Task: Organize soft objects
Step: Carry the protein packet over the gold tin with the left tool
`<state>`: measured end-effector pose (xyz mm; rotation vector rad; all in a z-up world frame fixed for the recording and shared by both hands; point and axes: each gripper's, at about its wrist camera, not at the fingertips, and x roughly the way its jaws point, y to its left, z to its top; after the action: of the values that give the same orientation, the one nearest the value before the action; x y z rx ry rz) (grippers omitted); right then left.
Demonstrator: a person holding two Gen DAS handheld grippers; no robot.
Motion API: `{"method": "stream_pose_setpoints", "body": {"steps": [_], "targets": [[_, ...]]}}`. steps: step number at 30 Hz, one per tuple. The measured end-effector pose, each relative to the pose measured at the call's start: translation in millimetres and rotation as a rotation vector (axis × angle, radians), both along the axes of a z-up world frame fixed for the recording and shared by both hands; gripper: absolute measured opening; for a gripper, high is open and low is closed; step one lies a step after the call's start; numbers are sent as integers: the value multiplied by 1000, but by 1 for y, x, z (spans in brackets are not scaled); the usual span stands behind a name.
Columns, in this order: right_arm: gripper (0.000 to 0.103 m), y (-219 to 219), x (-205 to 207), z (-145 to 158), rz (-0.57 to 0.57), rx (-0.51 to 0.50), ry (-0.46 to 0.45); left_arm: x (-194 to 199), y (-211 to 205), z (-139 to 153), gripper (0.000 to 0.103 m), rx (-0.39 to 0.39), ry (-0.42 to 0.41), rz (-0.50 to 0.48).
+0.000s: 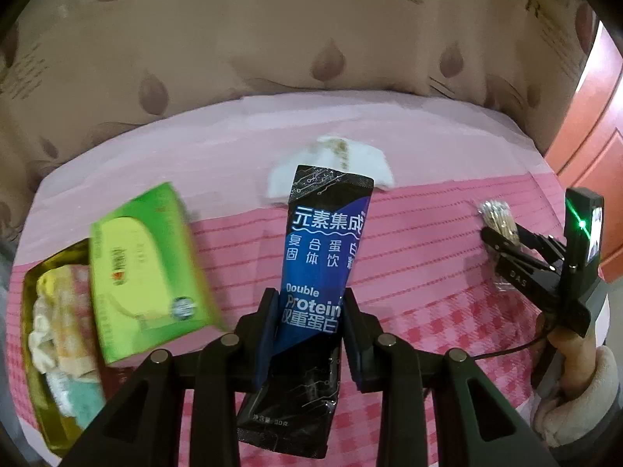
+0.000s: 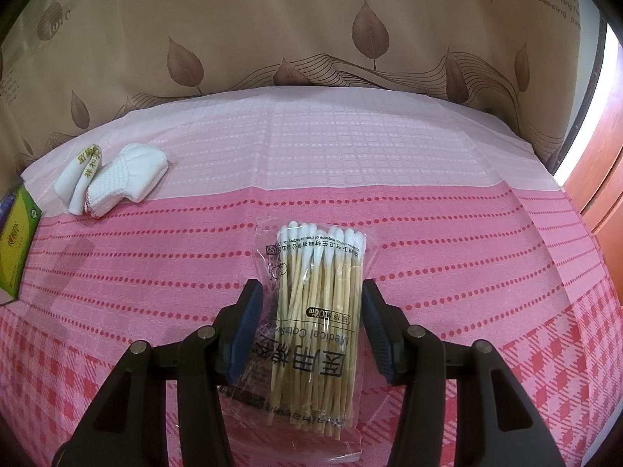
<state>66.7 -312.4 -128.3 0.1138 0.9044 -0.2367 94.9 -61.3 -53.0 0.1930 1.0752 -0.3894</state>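
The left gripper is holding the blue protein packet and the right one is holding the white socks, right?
Not quite. The right gripper holds the cotton swab bag; the right wrist view shows the socks lying apart on the pink cloth. The left gripper does hold the protein packet.

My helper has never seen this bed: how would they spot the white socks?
On the pink bedspread, look to its pale far-left part near the leaf-patterned curtain. The folded white socks lie there, the only white cloth bundle, wrapped in a gold-lettered band.
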Motion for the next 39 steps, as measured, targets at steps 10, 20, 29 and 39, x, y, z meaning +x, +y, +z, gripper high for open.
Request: {"method": "stream_pose_setpoints", "body": {"steps": [10, 20, 29, 39], "targets": [[48, 0, -1, -1, -1, -3, 0, -3, 70, 29, 31, 19, -67, 150], [49, -1, 0, -1, -1, -5, 1, 1, 156, 39, 31, 79, -103, 320], [50, -2, -1, -2, -2, -9, 3, 3, 210, 22, 31, 131, -80, 417], [51, -2, -1, -2, -1, -13, 3, 5, 239, 2, 32, 150, -45, 457]]}}
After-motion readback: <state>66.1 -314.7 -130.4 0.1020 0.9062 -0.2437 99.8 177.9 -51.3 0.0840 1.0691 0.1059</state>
